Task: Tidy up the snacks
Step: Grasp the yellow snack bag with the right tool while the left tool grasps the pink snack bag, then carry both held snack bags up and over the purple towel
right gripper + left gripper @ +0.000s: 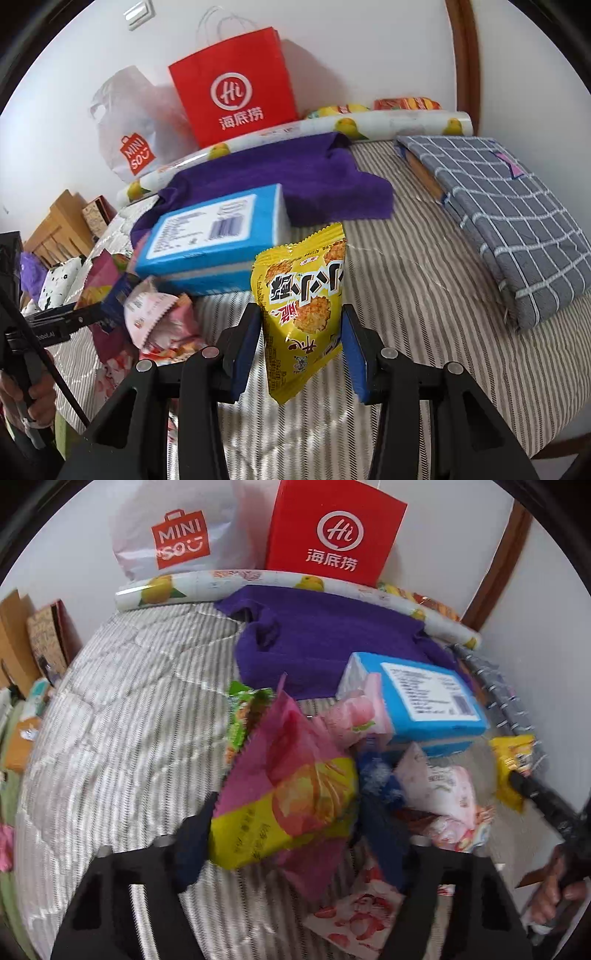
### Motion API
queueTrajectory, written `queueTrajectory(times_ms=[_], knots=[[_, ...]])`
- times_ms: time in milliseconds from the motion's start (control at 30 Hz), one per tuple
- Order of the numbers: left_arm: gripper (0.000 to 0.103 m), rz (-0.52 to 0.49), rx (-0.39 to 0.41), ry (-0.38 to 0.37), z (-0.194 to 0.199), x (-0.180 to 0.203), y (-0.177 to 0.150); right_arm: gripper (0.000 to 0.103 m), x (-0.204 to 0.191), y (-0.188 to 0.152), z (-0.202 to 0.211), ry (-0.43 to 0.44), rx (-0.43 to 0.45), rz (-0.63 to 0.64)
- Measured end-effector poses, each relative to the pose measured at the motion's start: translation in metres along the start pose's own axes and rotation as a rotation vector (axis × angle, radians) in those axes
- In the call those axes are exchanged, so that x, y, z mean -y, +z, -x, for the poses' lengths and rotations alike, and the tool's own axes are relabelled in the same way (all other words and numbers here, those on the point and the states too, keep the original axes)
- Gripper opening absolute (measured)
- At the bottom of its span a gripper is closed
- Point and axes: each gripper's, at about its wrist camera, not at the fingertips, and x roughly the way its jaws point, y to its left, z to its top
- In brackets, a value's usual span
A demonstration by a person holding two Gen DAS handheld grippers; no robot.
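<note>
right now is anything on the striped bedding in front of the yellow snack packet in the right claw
Nothing visible lies there. The yellow snack packet sits in the right claw over bare striped bedding; the blue box lies to its left, the grey checked cushion to its right.

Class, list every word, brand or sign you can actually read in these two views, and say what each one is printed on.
"MINISO": white plastic shopping bag against the wall.
"Hi" and "海底捞": red paper carrier bag.
"小小酥": yellow crinkly snack packet between the right gripper's pads.
White label and barcode on the blue rectangular box: too small to read.
Pink-and-yellow snack packet in the left gripper: print blurred.
</note>
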Motion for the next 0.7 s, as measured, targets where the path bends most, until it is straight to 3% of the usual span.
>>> queueTrajectory(times_ms=[233, 700], knots=[[0.051, 0.009, 0.020, 0.000, 0.012, -0.003, -0.004, 0.042, -0.001, -0.005, -0.009, 0.006, -0.019, 0.004], [0.046, 0.025, 0.097, -0.031, 0.066, -0.003, -0.005, 0.042, -0.017, 0.001, 0.025, 0.018, 0.035, 0.016]])
